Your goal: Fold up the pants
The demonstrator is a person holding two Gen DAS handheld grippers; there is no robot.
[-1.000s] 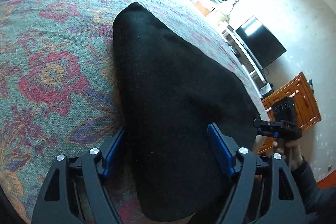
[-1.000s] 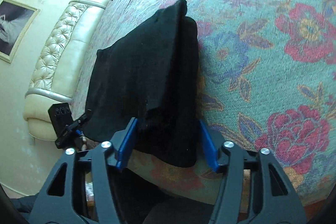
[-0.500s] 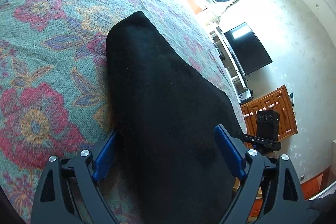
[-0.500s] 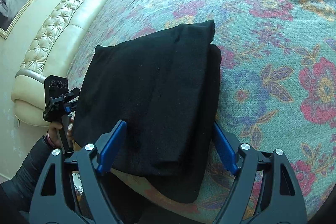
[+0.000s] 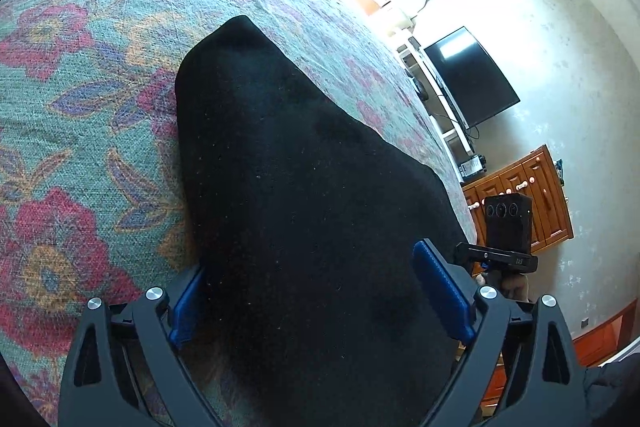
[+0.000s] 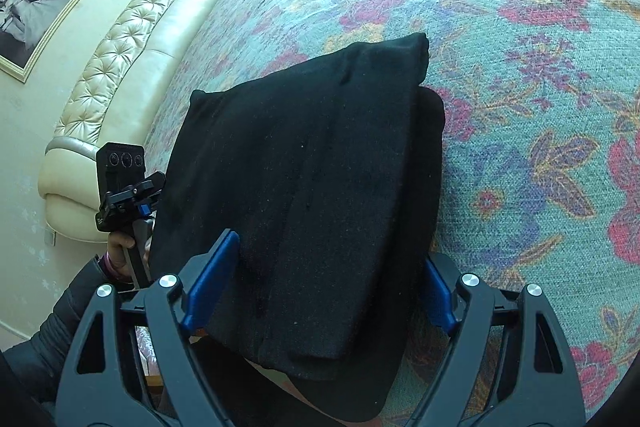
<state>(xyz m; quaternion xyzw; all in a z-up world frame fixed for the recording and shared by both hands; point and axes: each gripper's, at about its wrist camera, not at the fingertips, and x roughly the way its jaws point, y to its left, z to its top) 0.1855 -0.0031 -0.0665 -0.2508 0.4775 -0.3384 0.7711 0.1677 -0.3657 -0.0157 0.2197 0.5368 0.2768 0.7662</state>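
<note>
Pants (image 6: 312,187), black and already doubled into a thick stack of layers, lie on the floral bedspread (image 6: 540,67), filling the middle of both views; their near edge hangs a little past the edge of the bed at the bottom of the right wrist frame. In that view an upper layer sits slightly askew on a wider lower one, whose rounded corner peeps out at centre right.

The right gripper (image 6: 316,291) stands wide open at the bottom of its frame, its blue pads on either side of the near edge of the stack, clamping nothing. The left gripper (image 5: 320,295) is likewise spread wide, with the dark cloth filling the gap between its pads (whether the pads actually touch the fabric cannot be told). Each tool shows small in the other's view, at the lower right of the left frame and the middle left of the right frame.

The fold looks nearly done, perhaps with one more fold or a tidy-up to come. The risks, as I judge them: a closing jaw may catch only the top layer, so the stack shears apart when lifted; the overhanging edge could drag the bundle off the bed if nudged; and uneven pulls from the two tools would skew the already offset layers further.
</note>
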